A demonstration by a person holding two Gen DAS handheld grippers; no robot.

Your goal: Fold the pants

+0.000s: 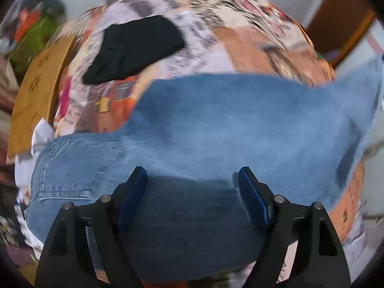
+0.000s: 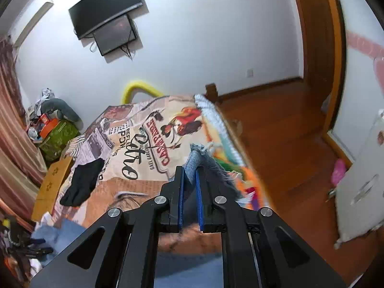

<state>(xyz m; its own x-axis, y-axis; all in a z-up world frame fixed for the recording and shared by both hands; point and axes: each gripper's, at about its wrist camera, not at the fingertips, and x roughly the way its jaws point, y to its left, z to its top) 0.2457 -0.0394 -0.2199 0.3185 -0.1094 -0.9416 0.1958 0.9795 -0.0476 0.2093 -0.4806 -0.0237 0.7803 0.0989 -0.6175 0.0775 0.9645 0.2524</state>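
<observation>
The printed bedspread (image 2: 134, 129) is covering the bed and is carrying legible writing in the right wrist view, seen upside down: a large script word reading "Retro", a banner reading roughly "CARPARKS", and smaller fragments such as "REFLE" and "YOU"; the remaining small print is too distorted to read. A rooster figure is printed beside the banner. The blue jeans (image 1: 216, 124) are lying across the near part of the bed, with a back pocket and seam stitching showing at the left in the left wrist view, where motion blur is softening most of the fabric. The left gripper (image 1: 192, 177) is hanging over the denim with its jaws standing wide apart, nothing clamped between them. The right gripper (image 2: 189, 175) is sitting raised above the bed with its jaws clenched on a frayed hem of the jeans, the leg trailing down out of the frame's lower edge. A folded black garment (image 1: 134, 50) is resting on the bedspread well apart from the jeans; its type is not discernible. A brown cardboard box (image 2: 51, 182) is sitting at the bed's left edge beside it. Two dark screens (image 2: 108, 16) are hanging on the white wall, unlit. A yellow tube (image 2: 136, 88) is partly hidden behind the bed's far end. Clutter at the far left corner is too blurred to identify.
</observation>
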